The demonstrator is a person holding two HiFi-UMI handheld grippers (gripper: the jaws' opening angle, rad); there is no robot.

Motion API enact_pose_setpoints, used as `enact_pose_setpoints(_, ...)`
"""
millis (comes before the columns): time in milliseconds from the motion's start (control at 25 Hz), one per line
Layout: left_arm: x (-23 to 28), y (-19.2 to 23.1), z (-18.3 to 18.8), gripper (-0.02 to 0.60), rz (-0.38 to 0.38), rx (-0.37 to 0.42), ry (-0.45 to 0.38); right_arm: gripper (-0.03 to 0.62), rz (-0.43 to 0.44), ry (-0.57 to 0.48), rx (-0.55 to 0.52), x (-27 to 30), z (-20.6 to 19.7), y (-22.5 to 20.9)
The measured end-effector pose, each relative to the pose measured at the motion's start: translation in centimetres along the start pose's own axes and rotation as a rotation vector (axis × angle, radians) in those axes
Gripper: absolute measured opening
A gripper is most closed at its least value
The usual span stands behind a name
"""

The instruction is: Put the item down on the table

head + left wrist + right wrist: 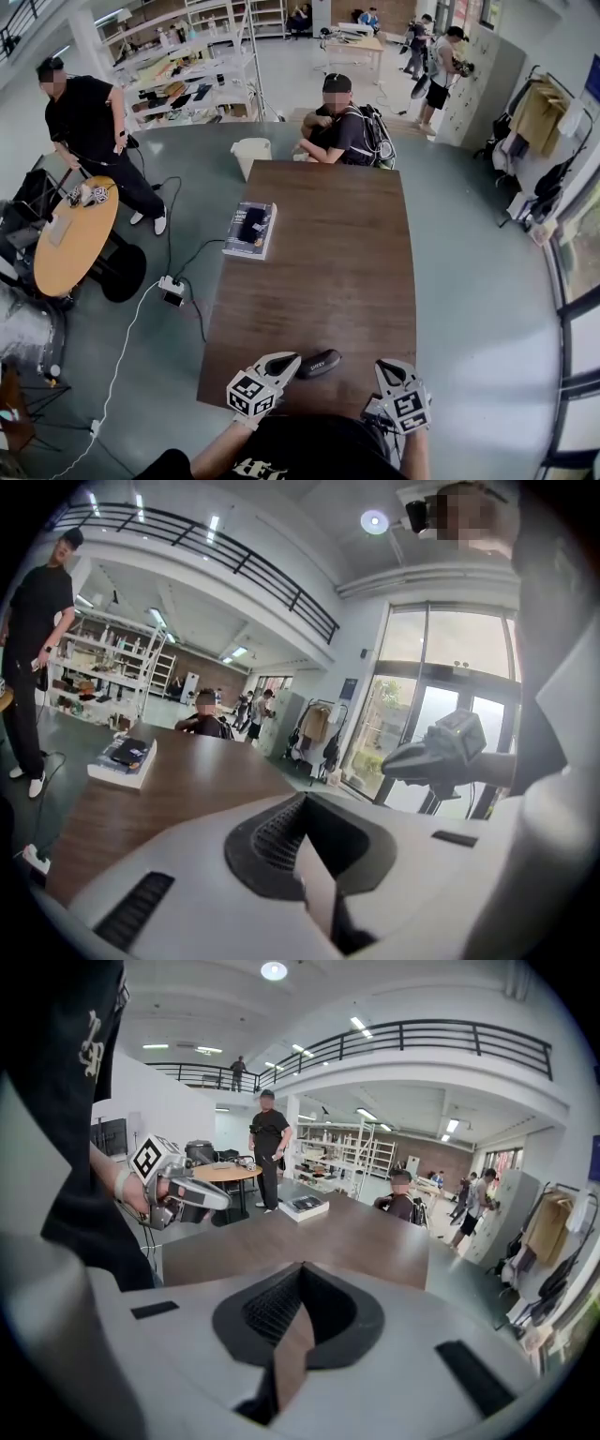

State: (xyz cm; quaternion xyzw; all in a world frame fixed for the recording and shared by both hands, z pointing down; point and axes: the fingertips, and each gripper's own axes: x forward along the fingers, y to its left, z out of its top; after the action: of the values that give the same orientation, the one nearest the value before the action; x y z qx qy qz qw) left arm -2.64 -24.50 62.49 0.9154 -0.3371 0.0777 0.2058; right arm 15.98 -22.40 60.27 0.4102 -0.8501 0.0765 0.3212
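Item: black oblong case (pixel 319 364), lying flat near the near edge of the long dark-brown wooden table (pixel 337 253). Long axis runs along that edge, its right end tipped slightly away from the holder; its left end points at the left gripper (pixel 286 364) just beside it, contact not discernible

Left gripper (pixel 305 803): jaws pressed together, nothing between them

Right gripper (pixel 392 375) (pixel 302 1274): jaws likewise closed and empty, held at the table's near edge, apart from the case

Surface: white-edged book with a dark cover (pixel 250 230) at the table's left edge, well apart from the case

Room: grey floor (pixel 469 281); round light-wood table (pixel 75 234) to the left; seated person with a backpack (pixel 342 127) at the far end; white shelving (pixel 187 75) beyond
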Motion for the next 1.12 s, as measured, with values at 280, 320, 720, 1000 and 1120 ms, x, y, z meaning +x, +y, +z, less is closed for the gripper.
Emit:
enact_pose_setpoints(280, -1.1, -1.0, 3.3, 0.006, 0.005, 0.021, -0.073, -0.012, 0.054, -0.081, -0.050, 1.1, 3.2, 0.2)
enact_pose_setpoints(320, -1.2, -1.1, 3.7, 0.006, 0.010, 0.021, -0.083, -0.012, 0.058, -0.093, -0.056, 1.2, 3.6, 0.2)
enact_pose_setpoints(720, -2.2, -2.0, 5.2, 0.006, 0.044, 0.040, -0.138, -0.012, 0.085, -0.143, -0.081, 1.9, 4.9, 0.9)
enact_pose_setpoints(1000, -2.0, -2.3, 4.9, 0.006, 0.046, 0.039, -0.132, -0.012, 0.072, -0.171, -0.071, 1.6, 5.4, 0.1)
enact_pose_setpoints(1120, -1.7, -2.9, 4.7, 0.006, 0.030, 0.039, -0.127, -0.012, 0.064, -0.173, -0.073, 1.4, 5.3, -0.1)
